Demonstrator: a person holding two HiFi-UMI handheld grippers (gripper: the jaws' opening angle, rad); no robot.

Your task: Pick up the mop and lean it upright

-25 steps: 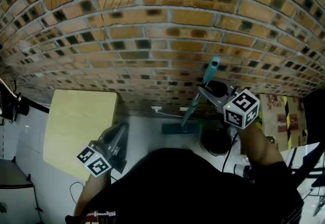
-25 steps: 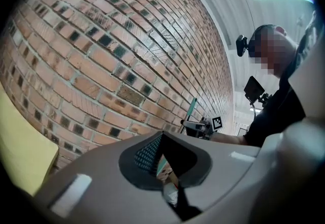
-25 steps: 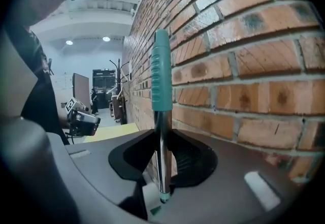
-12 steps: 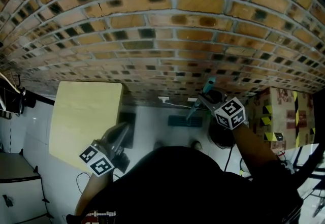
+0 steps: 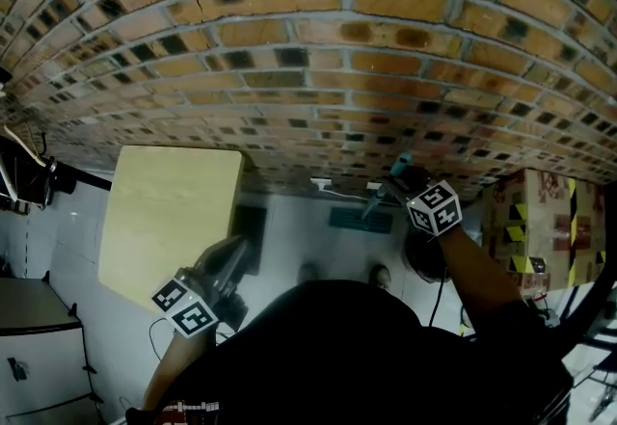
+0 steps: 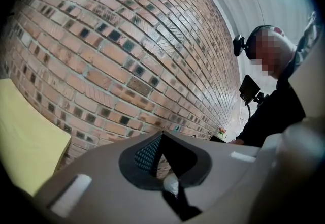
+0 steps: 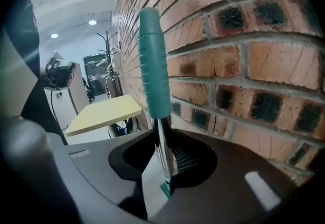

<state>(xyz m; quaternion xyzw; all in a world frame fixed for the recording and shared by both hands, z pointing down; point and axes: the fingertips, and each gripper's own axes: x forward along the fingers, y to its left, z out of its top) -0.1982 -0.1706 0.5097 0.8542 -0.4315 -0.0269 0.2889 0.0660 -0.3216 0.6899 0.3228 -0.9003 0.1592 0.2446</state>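
The mop has a teal grip (image 5: 399,163) on a metal shaft and a flat dark teal head (image 5: 360,219) that lies on the pale floor at the foot of the brick wall (image 5: 318,57). My right gripper (image 5: 393,186) is shut on the shaft just below the grip. In the right gripper view the teal grip (image 7: 154,65) stands upright close to the bricks, and the shaft (image 7: 165,152) is pinched between the jaws of the right gripper (image 7: 165,139). My left gripper (image 5: 231,250) hangs low at the left, apart from the mop. Its jaws (image 6: 158,136) meet at the tips with nothing in them.
A pale yellow tabletop (image 5: 169,211) stands against the wall at the left. A taped cardboard box (image 5: 535,221) sits at the right, and a dark round bucket (image 5: 424,259) is under my right arm. Black equipment (image 5: 29,182) is at the far left. A person's shoes (image 5: 308,271) are on the floor.
My right gripper has come down along the wall with the mop handle in it, so the teal grip now sits lower. The left gripper has barely shifted.
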